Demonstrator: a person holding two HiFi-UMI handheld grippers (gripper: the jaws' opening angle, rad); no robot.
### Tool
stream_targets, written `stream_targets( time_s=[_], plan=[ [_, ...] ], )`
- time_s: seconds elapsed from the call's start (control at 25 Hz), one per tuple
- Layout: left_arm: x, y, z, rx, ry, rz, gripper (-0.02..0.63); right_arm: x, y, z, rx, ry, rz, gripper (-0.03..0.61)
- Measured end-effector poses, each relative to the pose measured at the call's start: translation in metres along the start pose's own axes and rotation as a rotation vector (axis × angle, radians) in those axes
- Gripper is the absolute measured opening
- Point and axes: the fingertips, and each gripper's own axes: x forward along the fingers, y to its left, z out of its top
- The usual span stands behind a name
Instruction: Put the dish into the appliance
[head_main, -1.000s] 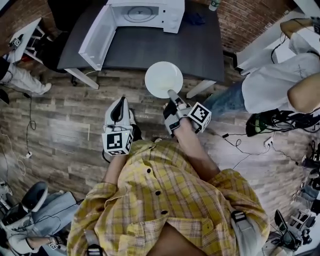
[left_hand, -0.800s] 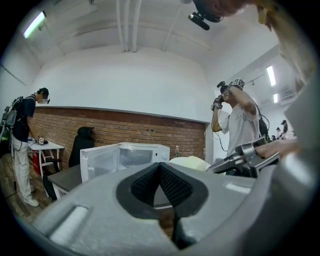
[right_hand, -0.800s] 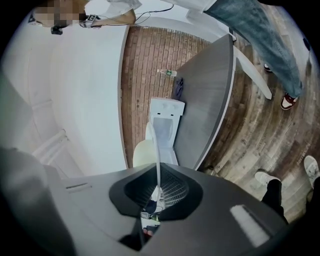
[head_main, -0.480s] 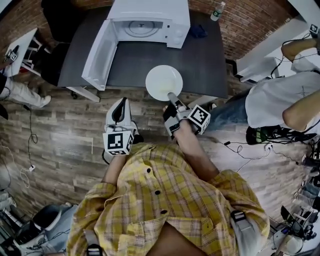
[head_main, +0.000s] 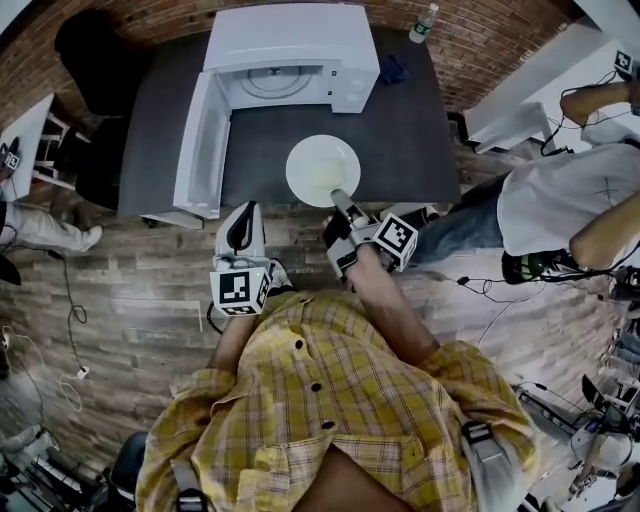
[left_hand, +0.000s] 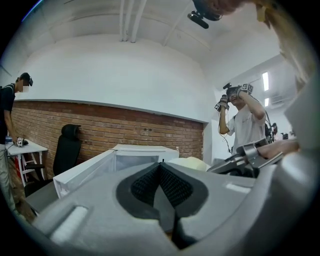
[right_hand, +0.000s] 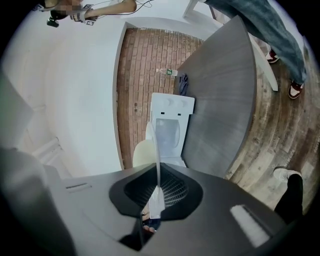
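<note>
A white round dish (head_main: 322, 168) hangs above the dark table (head_main: 410, 130), in front of the white microwave (head_main: 290, 60). The microwave's door (head_main: 200, 150) stands swung open to the left. My right gripper (head_main: 338, 193) is shut on the dish's near rim. In the right gripper view the dish (right_hand: 157, 150) runs edge-on between the jaws of that gripper (right_hand: 158, 187), with the microwave (right_hand: 170, 127) beyond. My left gripper (head_main: 243, 210) is shut and empty, near the table's front edge below the door. The left gripper view shows its own jaws (left_hand: 161, 165) closed, with the microwave (left_hand: 132, 156) ahead.
A water bottle (head_main: 424, 22) and a dark cloth (head_main: 392, 68) lie at the table's far right. A black chair (head_main: 85, 50) stands at the left. A person in white (head_main: 560, 200) stands at the right, with cables (head_main: 500, 290) on the wooden floor.
The dish in my right gripper has moved forward from the table's edge to above the tabletop, closer to the microwave. Both grippers and the body have come nearer the table.
</note>
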Motion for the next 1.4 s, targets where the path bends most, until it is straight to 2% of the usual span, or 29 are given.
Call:
stream_targets(
  time_s=[0.52,0.88,1.4],
  plan=[
    [0.03,0.052,0.002,0.002,0.007,-0.125,0.0,0.062,0.009,-0.021,-0.005,-0.065,-0.019,0.014],
    [0.045,0.068,-0.004,-0.019,0.006,-0.189,0.0,0.086,0.018,-0.03,-0.034,-0.099,-0.016,0.014],
    [0.051,0.071,0.0,-0.041,-0.006,-0.209,0.0,0.094,0.017,-0.026,-0.028,-0.116,-0.037,0.014]
  ],
)
